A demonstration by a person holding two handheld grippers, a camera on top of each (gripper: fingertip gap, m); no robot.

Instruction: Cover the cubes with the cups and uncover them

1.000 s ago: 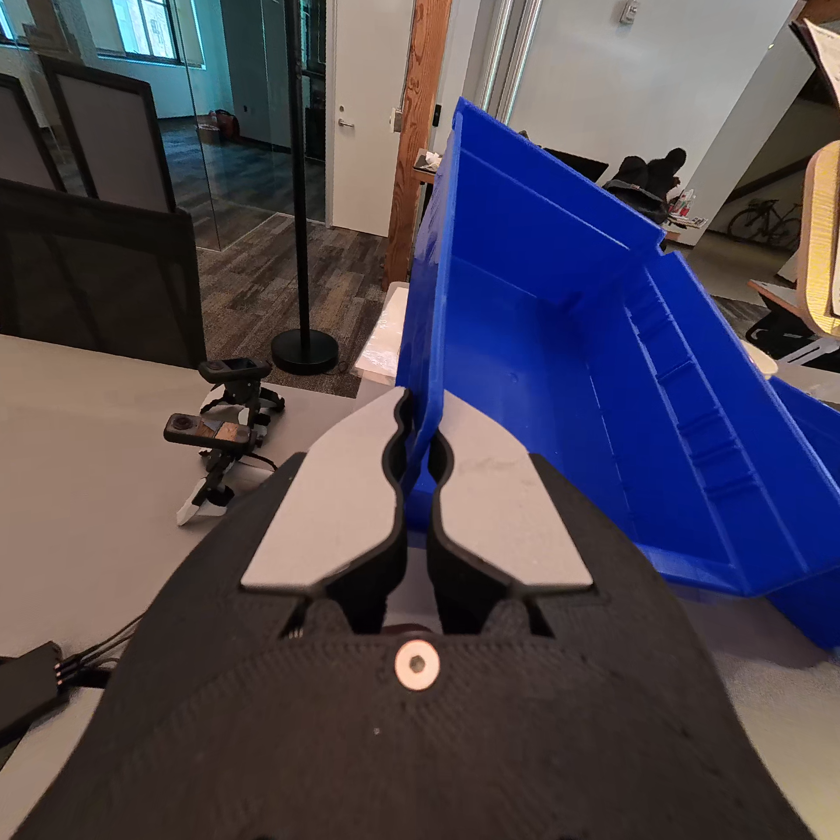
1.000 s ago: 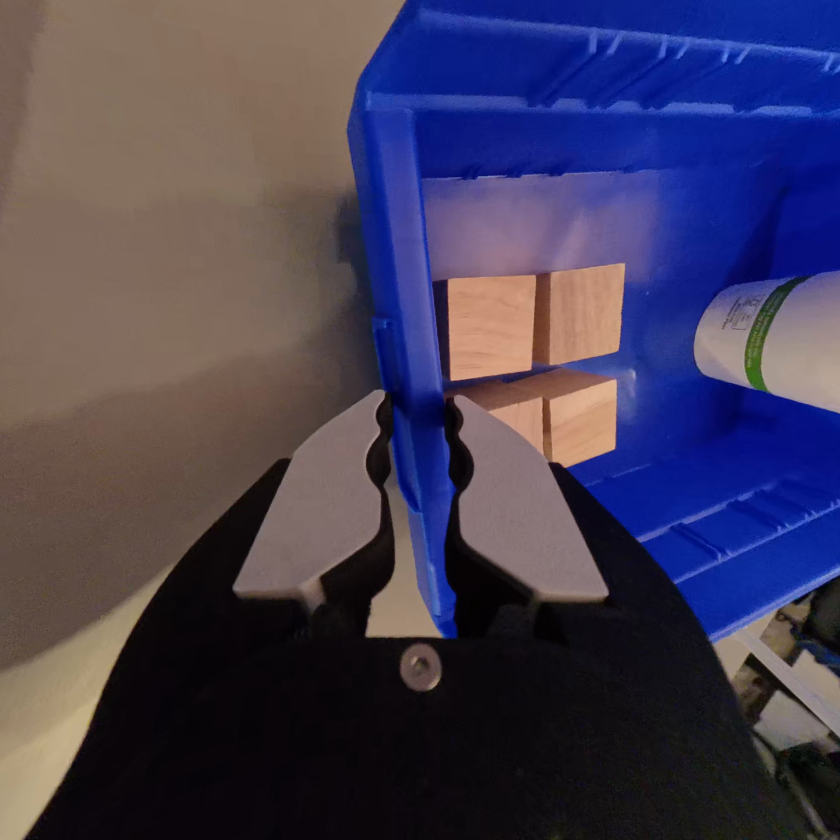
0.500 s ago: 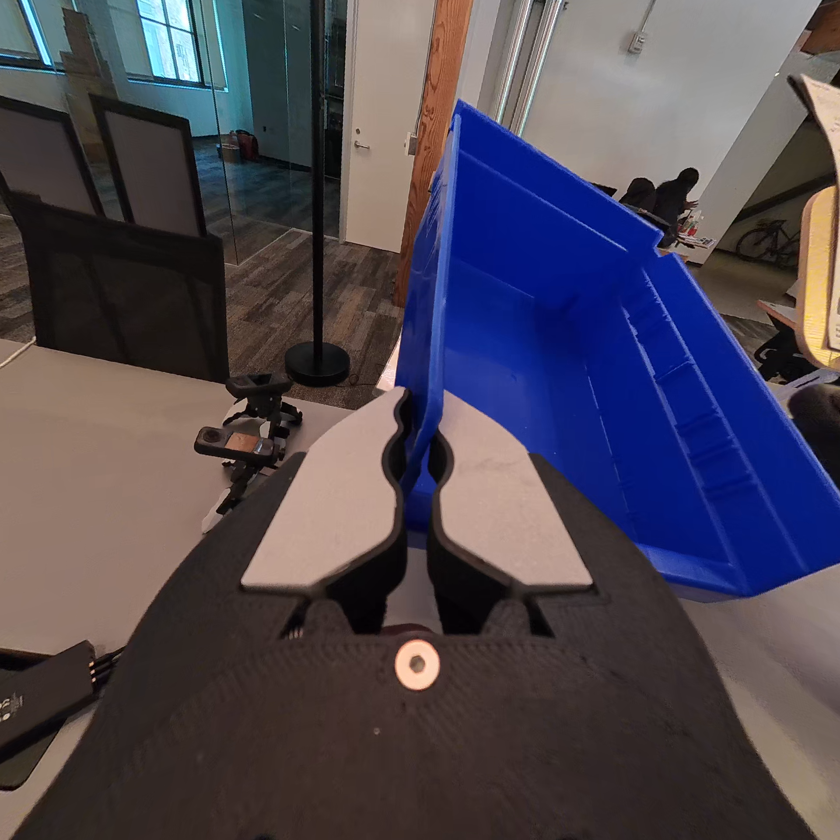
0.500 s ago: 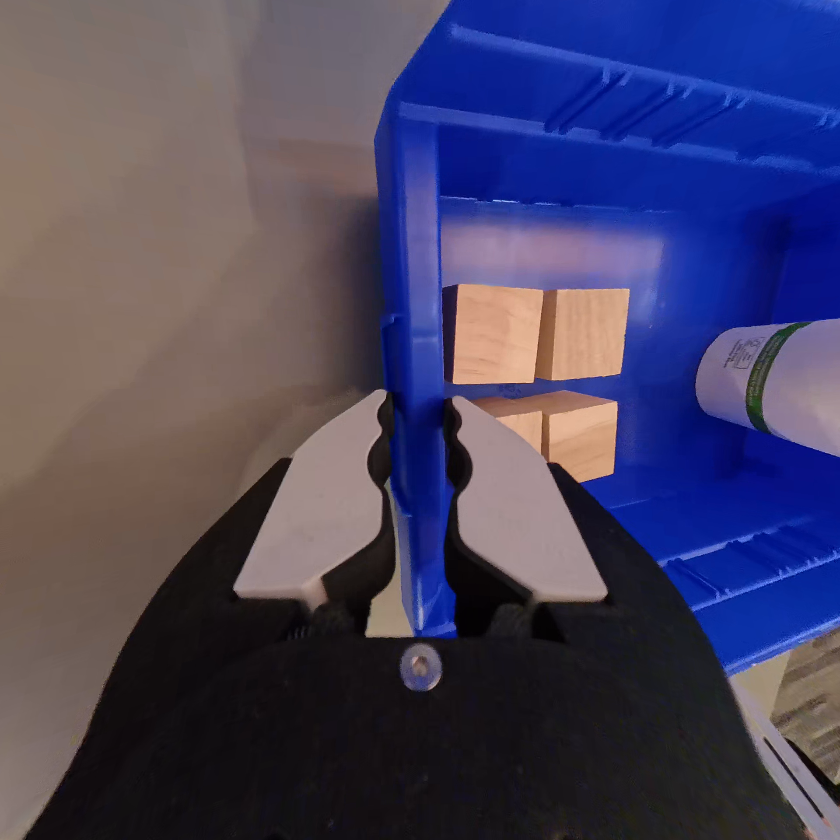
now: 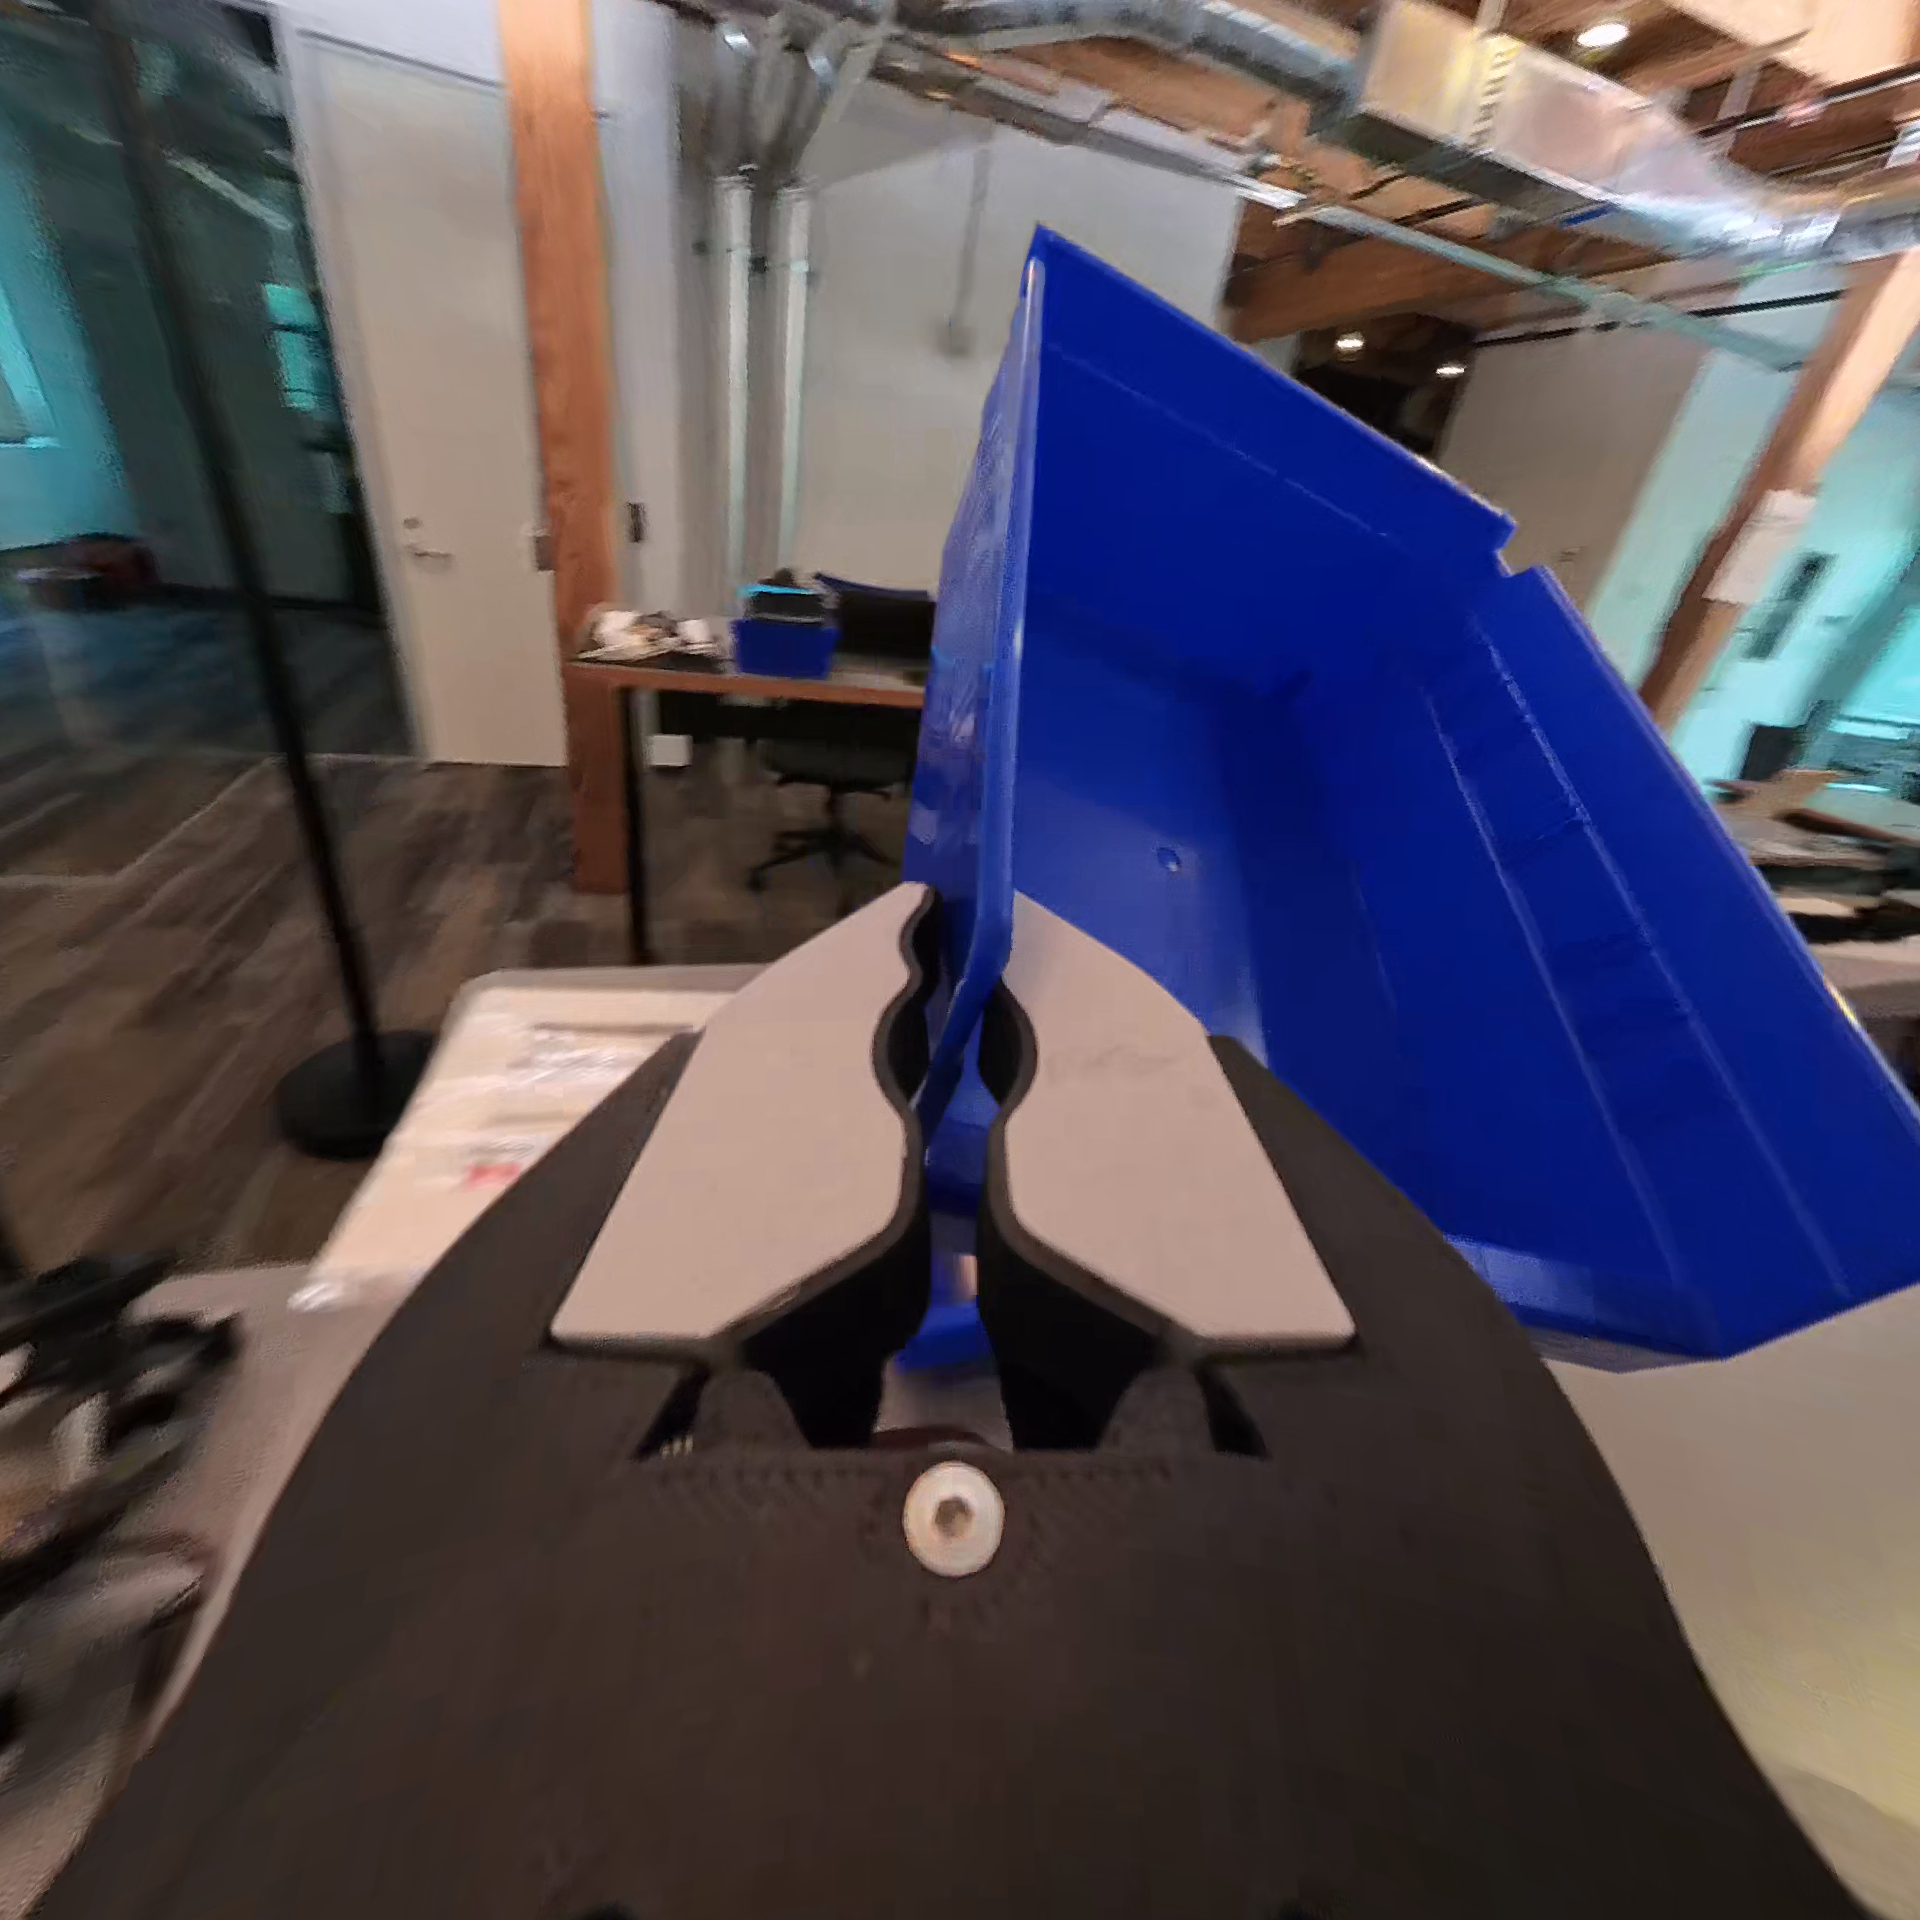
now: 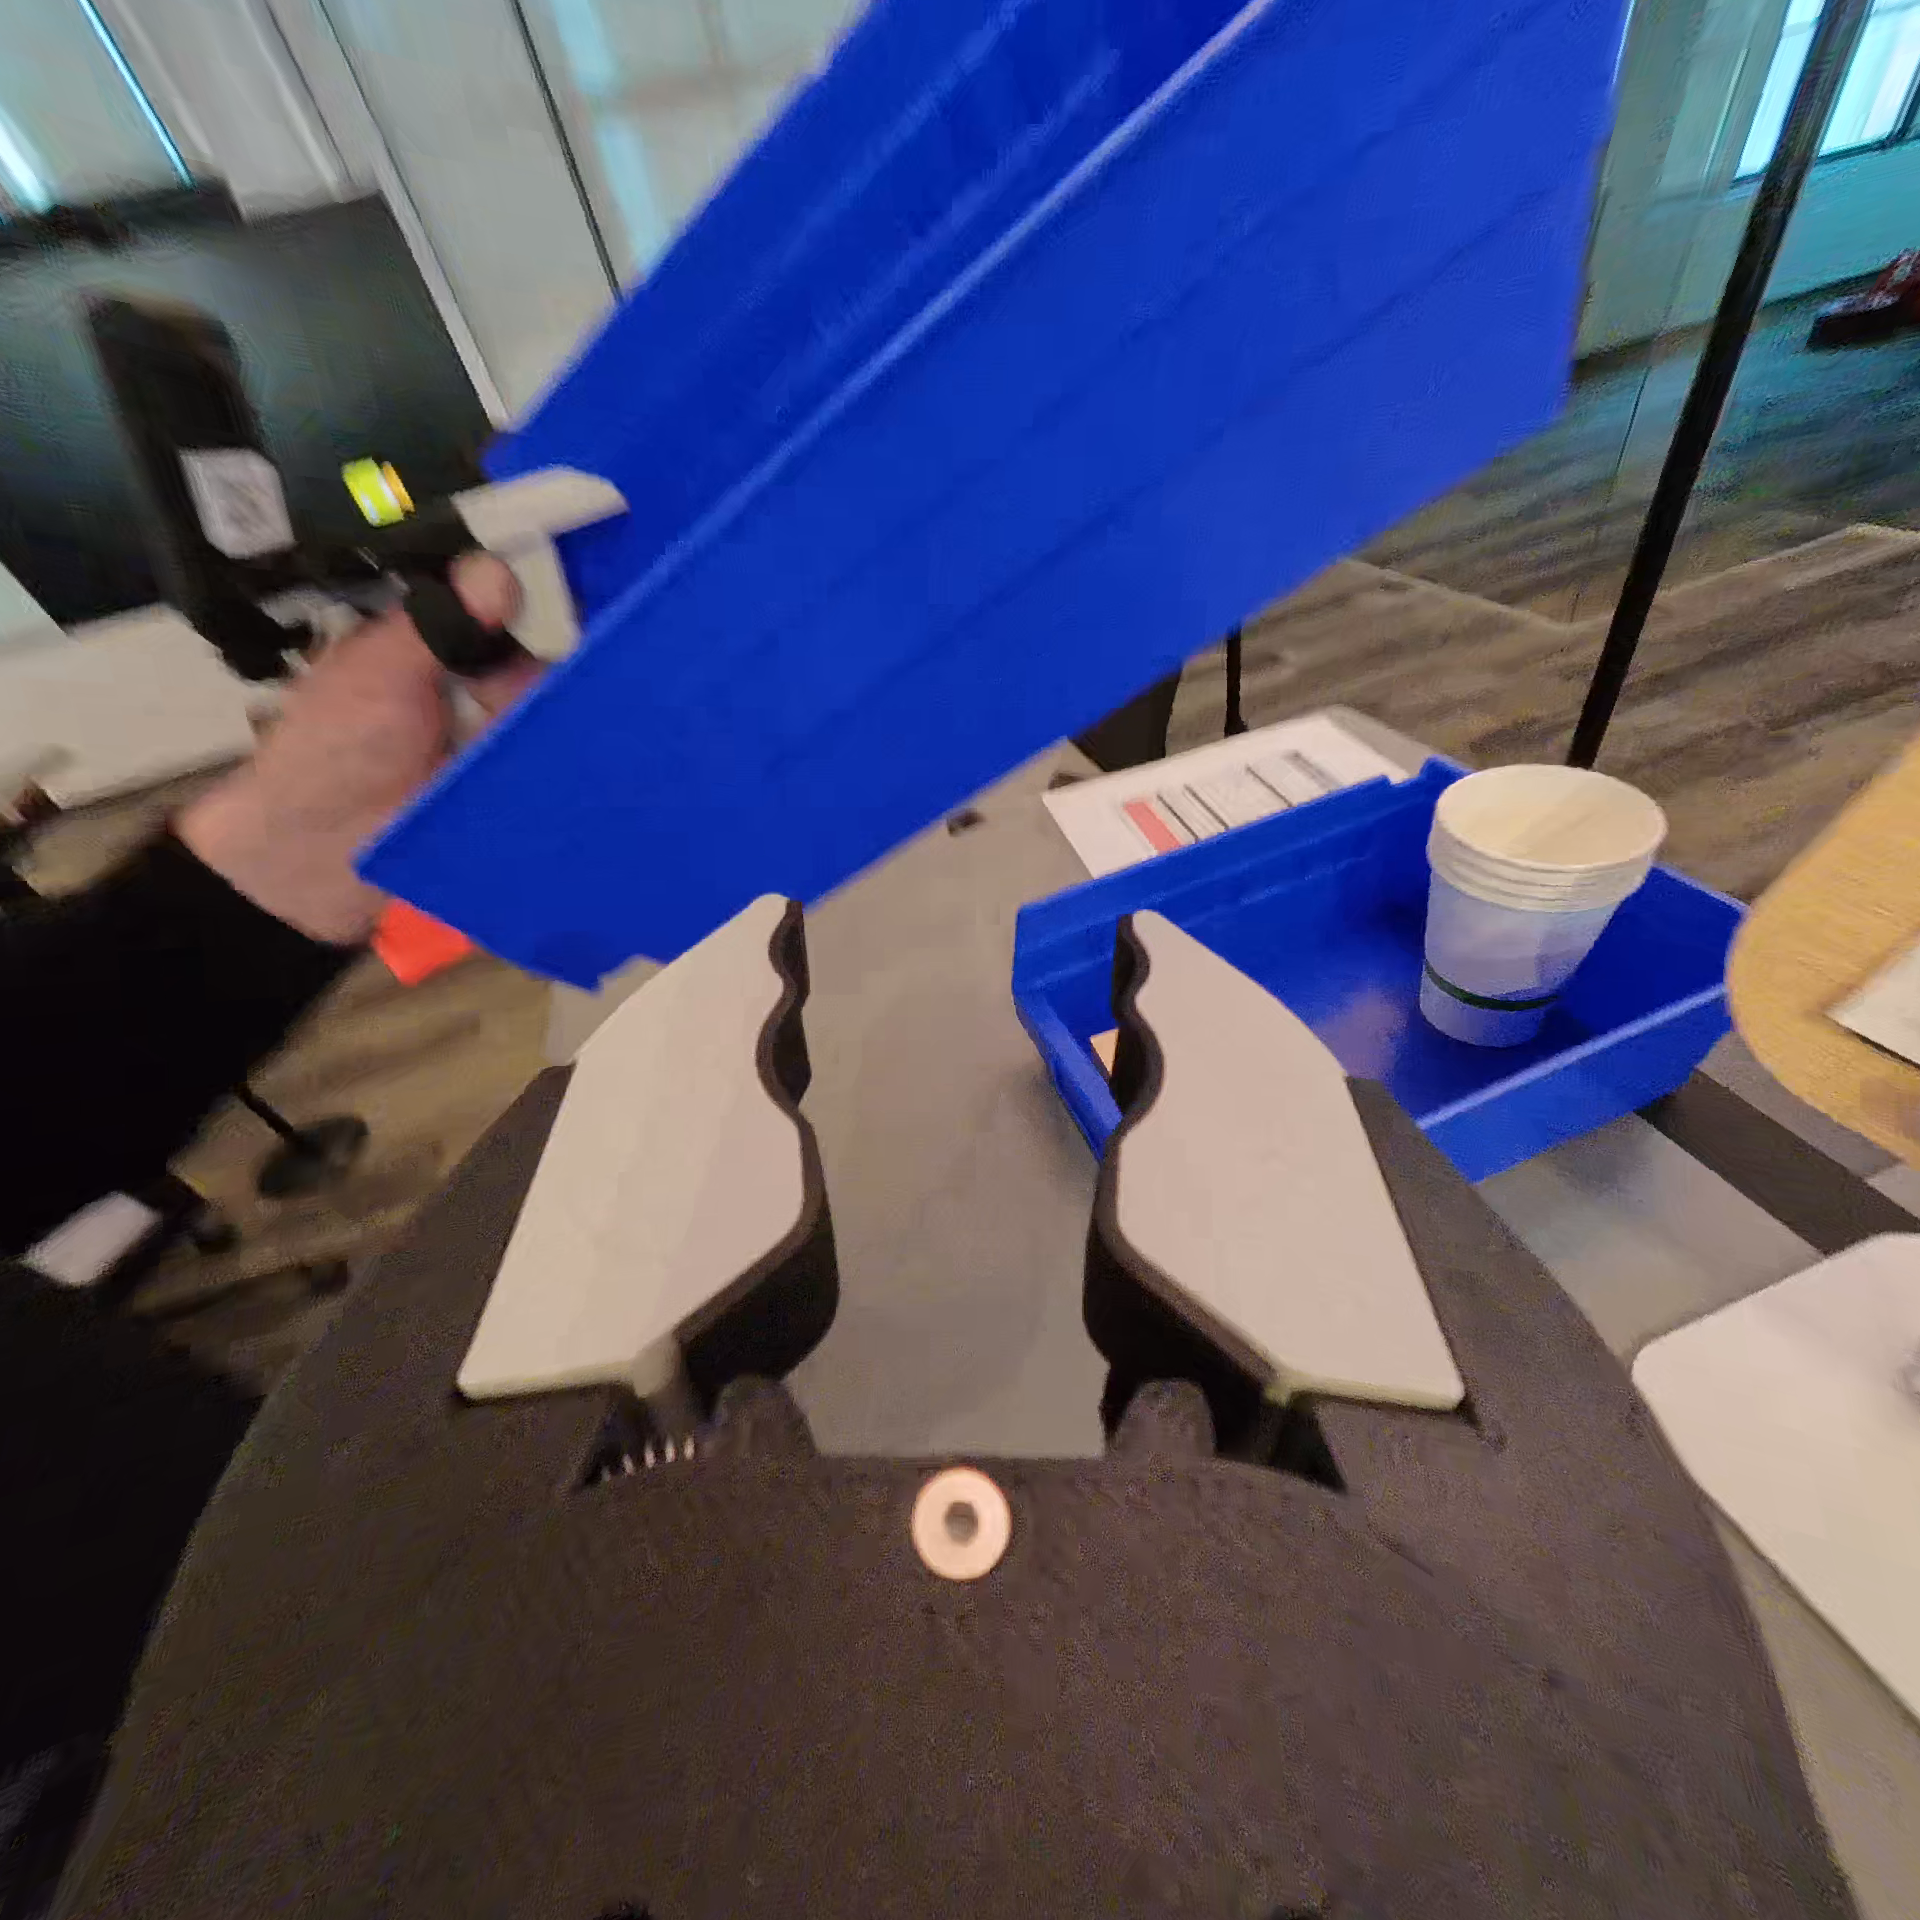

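The left hand-held gripper [image 5: 961,987] alone pinches the empty large blue plastic bin [image 5: 1351,883] aloft; it could twist free onto the stacked white paper cups [image 6: 1527,904]. The right hand-held gripper [image 6: 956,997] gapes wide, empty.

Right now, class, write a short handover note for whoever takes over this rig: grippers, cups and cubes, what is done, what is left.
Left gripper: shut on the side wall of the big blue bin, held tilted in the air; the inside in view is empty.
Right gripper: open, empty, above the table.
Stack of paper cups: upright in the small blue bin on the table; a sliver of wooden cube shows there.
Done: nothing covered yet.
Left: set out cubes, cover each with a cup, uncover.
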